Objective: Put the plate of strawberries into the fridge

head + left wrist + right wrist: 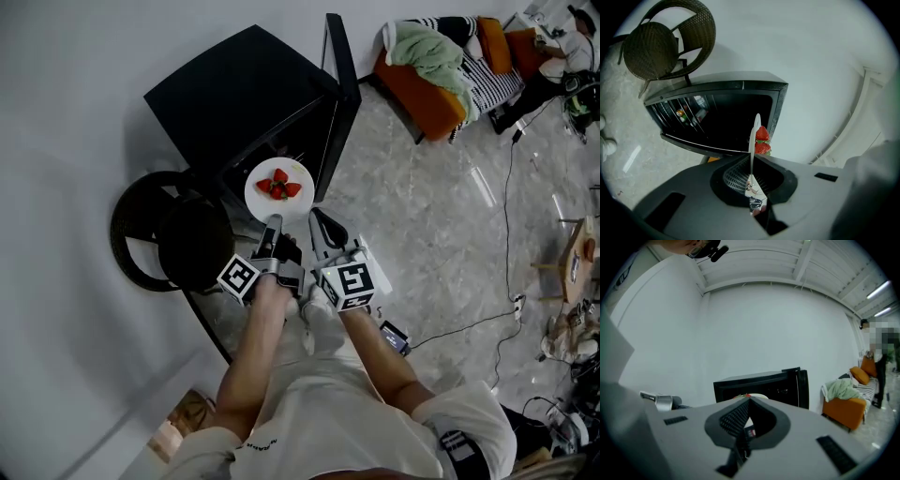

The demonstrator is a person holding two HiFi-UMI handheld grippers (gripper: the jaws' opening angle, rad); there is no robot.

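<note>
A white plate (pixel 265 197) with a few red strawberries (pixel 279 186) hangs just in front of the open black fridge (pixel 253 94). My left gripper (pixel 272 227) is shut on the plate's near rim. In the left gripper view the plate (pixel 753 140) shows edge-on between the jaws, with the strawberries (pixel 762 140) to its right and the fridge's dark inside (pixel 726 117) behind. My right gripper (pixel 322 231) hovers beside the plate on the right, shut and holding nothing. The right gripper view looks over the shut jaws (pixel 748 401) at the fridge (pixel 759 383).
The fridge door (pixel 341 94) stands open on the right. A dark wicker chair (pixel 178 239) sits left of the fridge against the white wall. An orange sofa (pixel 441 89) with clothes is at the back right, and cables (pixel 511 187) run over the marble floor.
</note>
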